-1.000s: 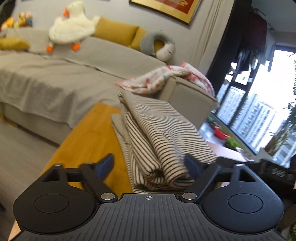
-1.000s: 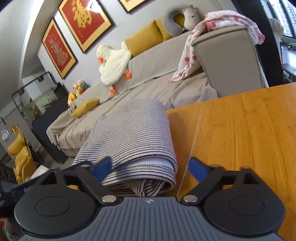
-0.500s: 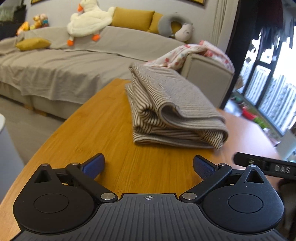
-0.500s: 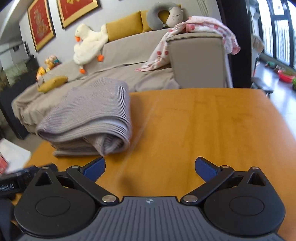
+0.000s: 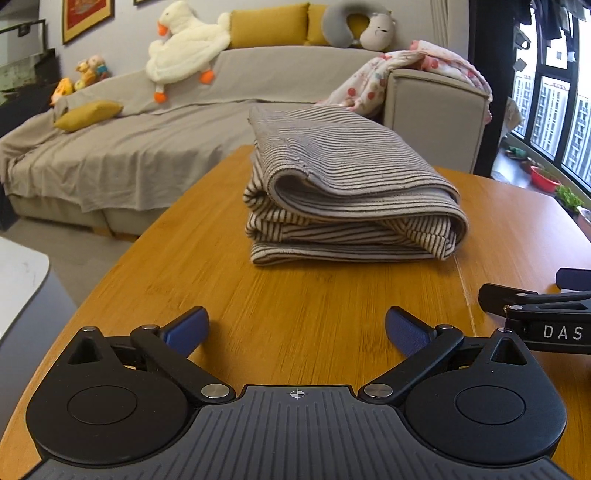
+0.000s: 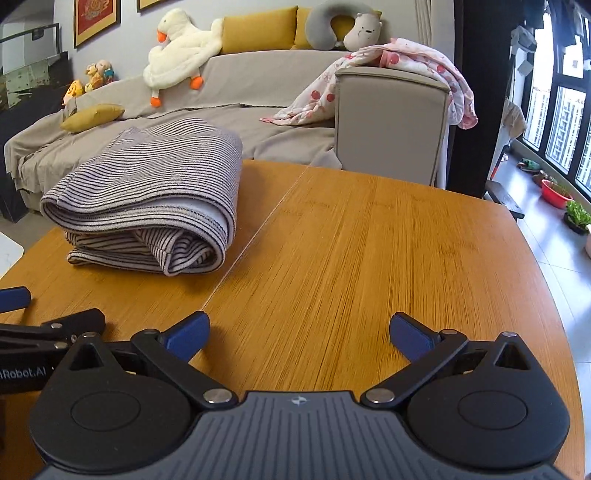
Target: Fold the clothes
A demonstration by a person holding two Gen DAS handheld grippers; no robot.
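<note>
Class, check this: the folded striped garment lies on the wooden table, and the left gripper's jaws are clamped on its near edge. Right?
Not quite. The folded striped garment lies on the wooden table, but the left gripper has open, empty jaws, short of it, as the left wrist view shows.

Oval bamboo-grain wooden table [image 6: 369, 258] in front of a long sofa under a grey cover [image 5: 166, 140]. On it: mustard-yellow cushions [image 5: 267, 24], white plush goose [image 6: 181, 48], grey neck pillow [image 6: 332, 22], pink floral blanket [image 6: 424, 62] over the armrest. Red framed pictures [image 6: 96, 18] on grey wall. Daylight through black-framed windows [image 6: 561, 122] at right; pale tiled floor [image 6: 554, 251].
</note>
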